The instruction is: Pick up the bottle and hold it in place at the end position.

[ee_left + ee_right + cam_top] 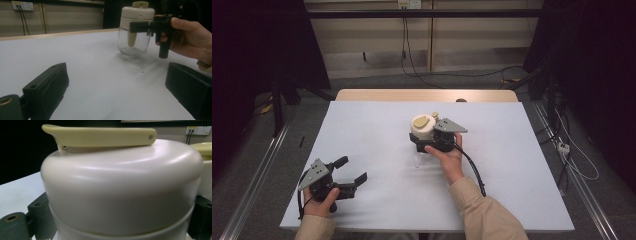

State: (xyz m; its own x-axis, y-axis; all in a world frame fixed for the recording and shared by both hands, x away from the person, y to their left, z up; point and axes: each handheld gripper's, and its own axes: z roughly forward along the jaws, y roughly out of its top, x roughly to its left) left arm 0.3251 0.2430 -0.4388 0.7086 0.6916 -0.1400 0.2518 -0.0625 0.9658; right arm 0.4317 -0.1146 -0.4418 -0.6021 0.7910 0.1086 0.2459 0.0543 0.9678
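A jar (422, 128) with a cream lid, a yellow flip handle (100, 135) and a clear glass base (131, 45) stands near the middle of the table. My right gripper (424, 141) is shut on the jar's lid (120, 192), one black jaw on each side of it. In the left gripper view that gripper (147, 26) clamps the lid from the right, with a hand behind it. My left gripper (351, 170) rests open at the table's near left corner, with nothing between its jaws (117, 90).
A pale sheet (377, 130) covers the table, with a wooden edge (427, 95) at the far side. A tiny speck (142, 71) lies just in front of the jar. Cables and metal rails run along the floor beside the table.
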